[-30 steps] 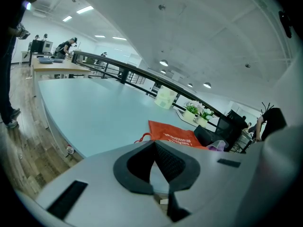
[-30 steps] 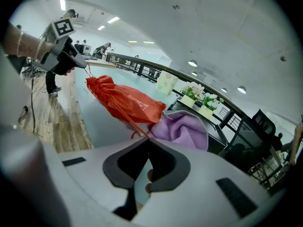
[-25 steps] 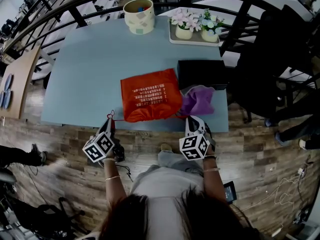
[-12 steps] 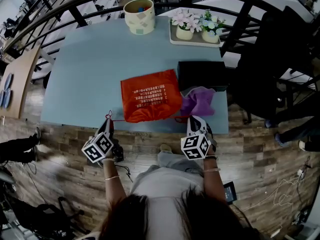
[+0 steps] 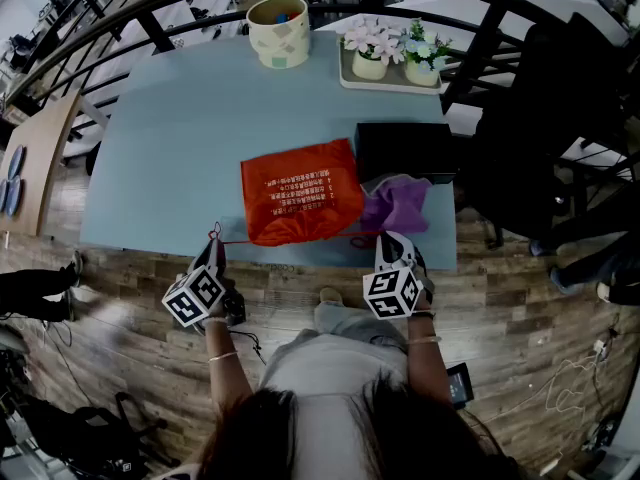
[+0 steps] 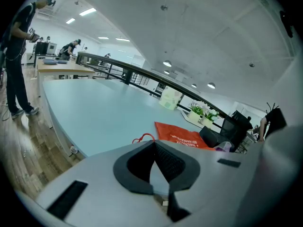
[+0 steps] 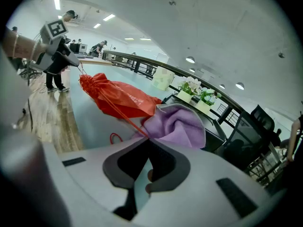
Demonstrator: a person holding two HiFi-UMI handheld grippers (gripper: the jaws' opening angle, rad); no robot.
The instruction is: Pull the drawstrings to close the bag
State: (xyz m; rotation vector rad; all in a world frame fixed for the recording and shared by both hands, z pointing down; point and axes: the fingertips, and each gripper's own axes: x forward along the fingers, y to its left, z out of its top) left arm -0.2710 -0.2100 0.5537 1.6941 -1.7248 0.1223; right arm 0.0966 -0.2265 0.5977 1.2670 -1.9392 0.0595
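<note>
Left gripper: my jaws are together, pinched on the left drawstring. A small red loop of it pokes out just past the tips.

Right gripper: jaws are together too, clamped on the right drawstring. That cord runs as a straight red line from my tips to the puckered end of the bag. A second small red loop lies on the table just left of my tips.

The bag is orange with white print. It lies flat on the light blue table, close to the front edge, with its near edge bunched. The right gripper view shows the fabric gathered into folds where the cord enters, close to the left gripper.

In the head view both grippers sit at the table's front edge, one at each near corner of the bag, left and right. The marker cubes hang over the wood floor. Both cords run low along the bag's near edge.

Other things on the table:
- A purple cloth is crumpled just right of the bag, touching it, right in front of the right gripper.
- A black box sits behind the cloth, beside the bag's far-right corner.
- A cup stands at the far edge, well apart from the bag.
- A tray holds two flower pots, far right.
</note>
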